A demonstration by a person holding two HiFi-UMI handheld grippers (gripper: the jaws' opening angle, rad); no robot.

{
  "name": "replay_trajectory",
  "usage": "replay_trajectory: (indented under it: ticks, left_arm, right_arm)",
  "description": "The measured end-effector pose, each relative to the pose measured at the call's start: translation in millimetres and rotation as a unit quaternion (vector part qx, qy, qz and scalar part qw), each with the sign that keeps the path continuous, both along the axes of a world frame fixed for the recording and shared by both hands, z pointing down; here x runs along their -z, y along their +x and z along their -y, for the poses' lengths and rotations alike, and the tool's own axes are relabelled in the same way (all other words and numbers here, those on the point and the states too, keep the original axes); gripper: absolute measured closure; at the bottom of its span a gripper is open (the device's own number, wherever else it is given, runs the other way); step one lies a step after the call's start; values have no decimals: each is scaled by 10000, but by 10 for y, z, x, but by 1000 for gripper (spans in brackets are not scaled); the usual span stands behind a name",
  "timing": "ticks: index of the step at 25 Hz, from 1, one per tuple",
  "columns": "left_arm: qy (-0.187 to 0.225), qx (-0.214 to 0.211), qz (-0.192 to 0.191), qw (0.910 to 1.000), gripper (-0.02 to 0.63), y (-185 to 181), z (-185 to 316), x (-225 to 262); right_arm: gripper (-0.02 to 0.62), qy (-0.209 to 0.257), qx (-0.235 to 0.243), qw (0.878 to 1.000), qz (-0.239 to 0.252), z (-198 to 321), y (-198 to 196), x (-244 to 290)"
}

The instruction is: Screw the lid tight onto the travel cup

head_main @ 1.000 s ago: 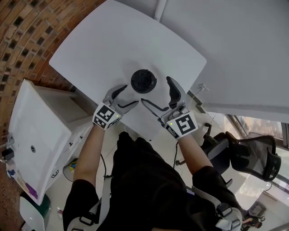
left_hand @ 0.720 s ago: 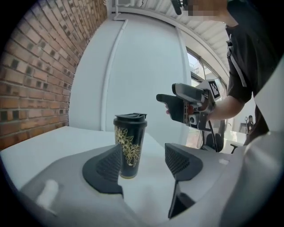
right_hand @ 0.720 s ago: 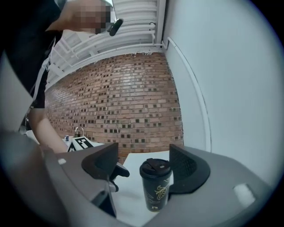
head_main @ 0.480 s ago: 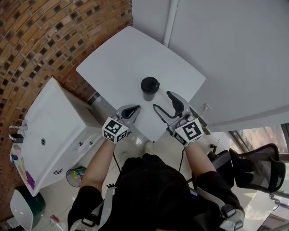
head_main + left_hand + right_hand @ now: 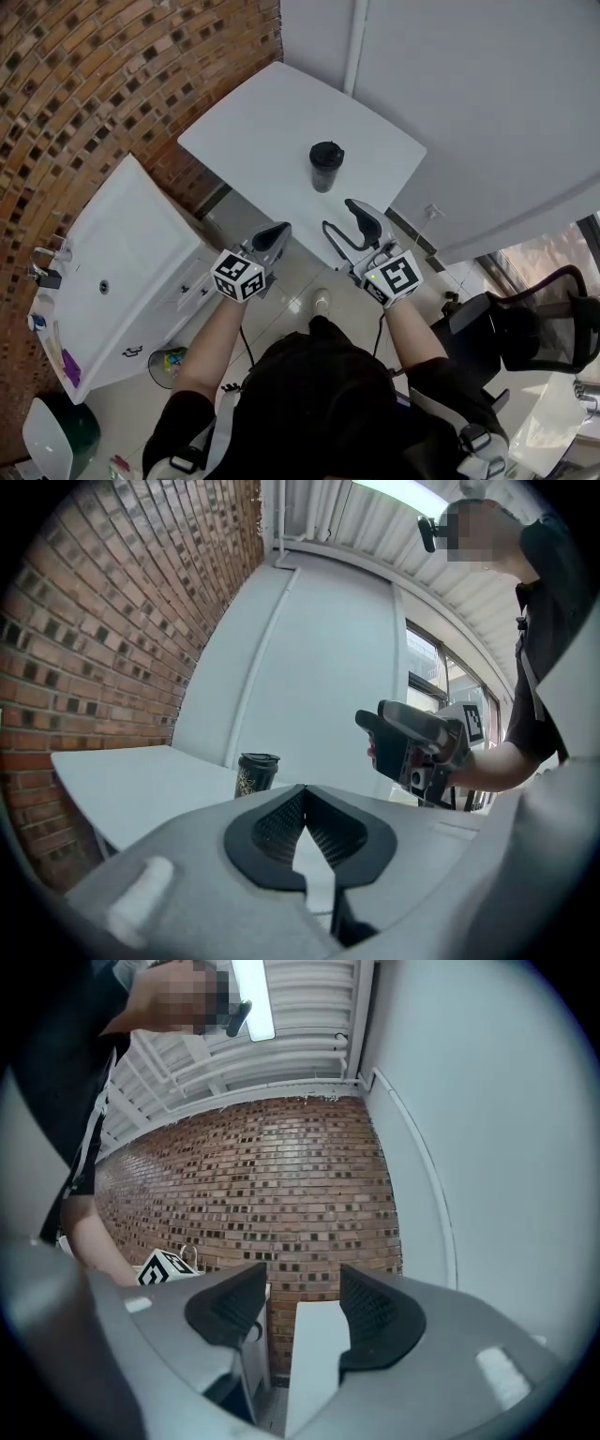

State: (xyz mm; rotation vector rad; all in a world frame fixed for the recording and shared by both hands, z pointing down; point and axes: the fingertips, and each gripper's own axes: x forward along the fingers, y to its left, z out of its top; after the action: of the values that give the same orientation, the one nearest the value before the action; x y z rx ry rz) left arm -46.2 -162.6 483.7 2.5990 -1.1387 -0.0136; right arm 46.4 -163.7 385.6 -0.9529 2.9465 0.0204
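1. The travel cup (image 5: 325, 167) was seen standing upright on the white table (image 5: 272, 112), toward the side nearest the person and within the tabletop rather than at its edge.
2. The cup was dark, and a black lid (image 5: 326, 153) was seated on top of it. In the left gripper view a pale pattern was shown on its side. How tightly the lid was screwed could not be told.
3. Only a stretch of white tabletop lay between the cup and the two grippers, which were held near the table's near edge, apart from the cup.
4. The left gripper (image 5: 277, 232) was pointed toward the cup. Its jaws were pressed together with no thing between them.
5. The right gripper (image 5: 342, 217) was held just beside the left one. Its jaws were partly apart and closing, and no thing was held between them.
6. A white washbasin cabinet (image 5: 112, 272) was placed to the left of the table, against a brick wall (image 5: 103, 75).
7. A white wall (image 5: 487, 103) with an upright pipe (image 5: 354, 42) was seen behind the table, and a black chair (image 5: 539, 328) stood at the right.
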Motion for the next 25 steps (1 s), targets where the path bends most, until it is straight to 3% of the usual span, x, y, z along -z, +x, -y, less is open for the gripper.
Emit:
replay_trajectory:
  ticks: [7,11,16,20,25]
  left_arm:
    - [300,-327,268,9987,604,-222,-717,270]
    - [518,-560,31,9971,604,-228,-1026,476]
    - [901,-741,381,9924,603,-223,-1348,615]
    - [922,-606,171,9937,603,-257,-1461,715]
    - [976,-396,242,9941,603,-315,-1545,751]
  right_arm:
    - [382,149,-345,9993,25,-814,-213,299]
    - [410,134,-538,9985,-21,-1141,-209,344]
    - [411,95,-611,9981,-51,-1404,-230,419]
    - [413,146,-470,9987,-124,-1483,-229,433]
    - [420,194,-325,9991,-171,-1471,-186,397]
